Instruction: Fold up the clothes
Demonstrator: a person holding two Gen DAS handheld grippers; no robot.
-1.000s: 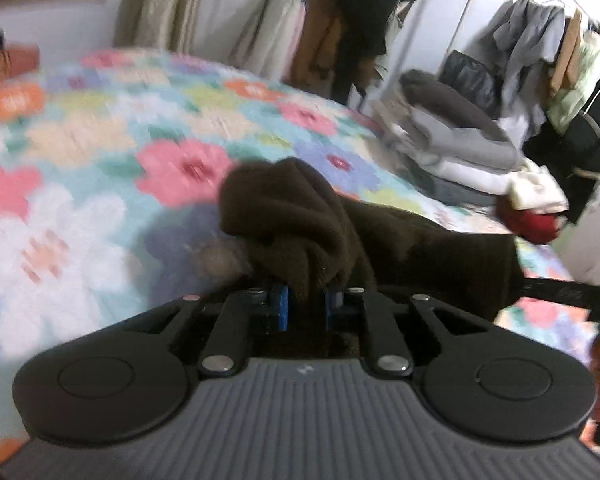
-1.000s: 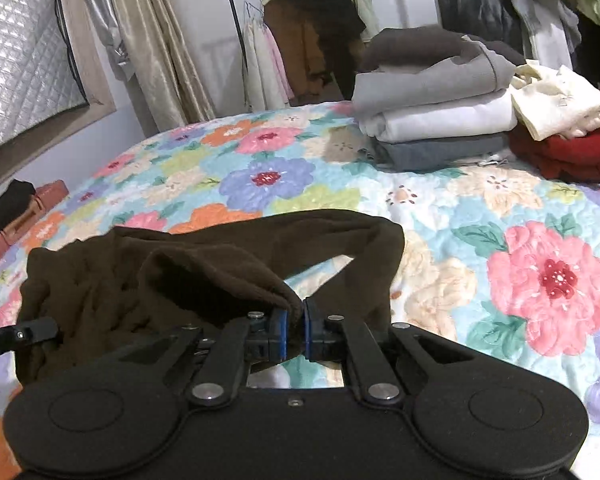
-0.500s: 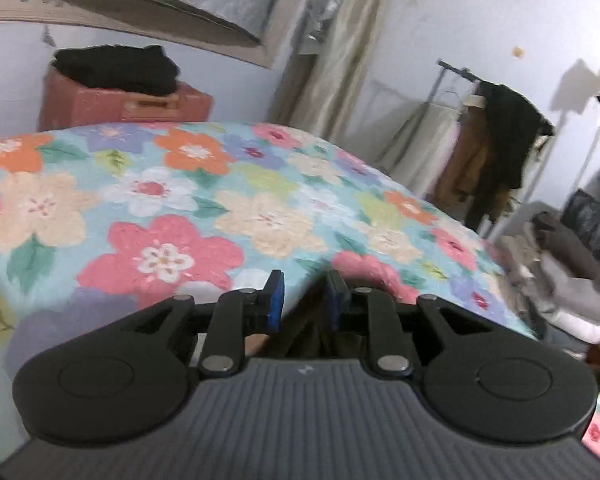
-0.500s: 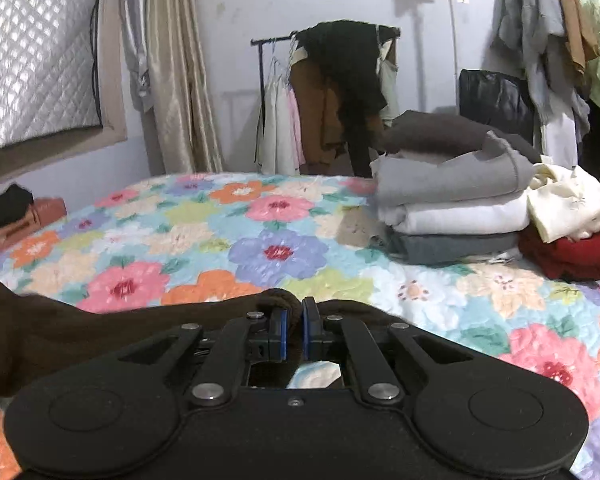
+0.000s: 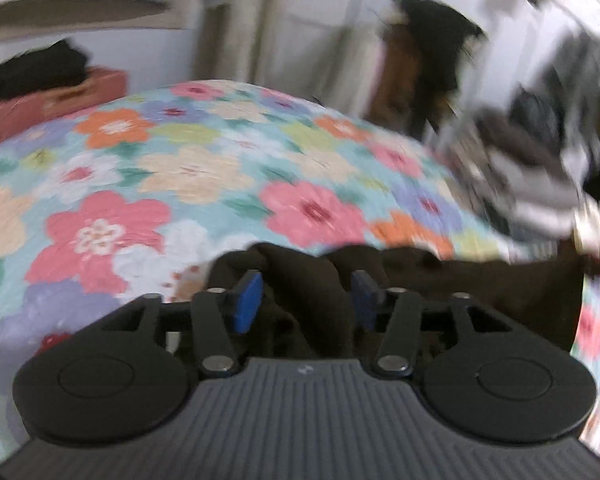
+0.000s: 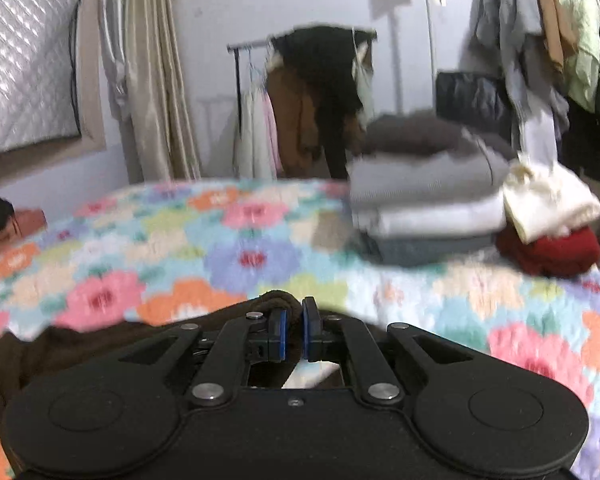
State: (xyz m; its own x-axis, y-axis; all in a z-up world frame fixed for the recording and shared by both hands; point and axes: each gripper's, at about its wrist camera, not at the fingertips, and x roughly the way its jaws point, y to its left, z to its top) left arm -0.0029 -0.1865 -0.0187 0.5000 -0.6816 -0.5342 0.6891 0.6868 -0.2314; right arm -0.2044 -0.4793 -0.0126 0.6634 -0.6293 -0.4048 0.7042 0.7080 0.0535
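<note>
A dark brown garment (image 5: 480,284) lies on the floral bedspread (image 5: 204,184). A fold of it runs between the blue pads of my left gripper (image 5: 306,298), whose jaws stand apart around it, open. In the right wrist view the garment (image 6: 84,344) spreads to the left below the gripper. My right gripper (image 6: 294,334) is shut with the garment's edge pinched between its pads. Both views are motion blurred.
A stack of folded grey and white clothes (image 6: 428,184) sits at the bed's far right, with a cream piece (image 6: 548,200) on a red one (image 6: 552,250). Clothes racks (image 6: 316,100) stand behind. A reddish box (image 5: 52,104) sits beyond the bed's left.
My left gripper's jaws have opened wide; they were shut on the garment before. Both cameras have tilted upward since a second ago. The right gripper keeps its grip.
</note>
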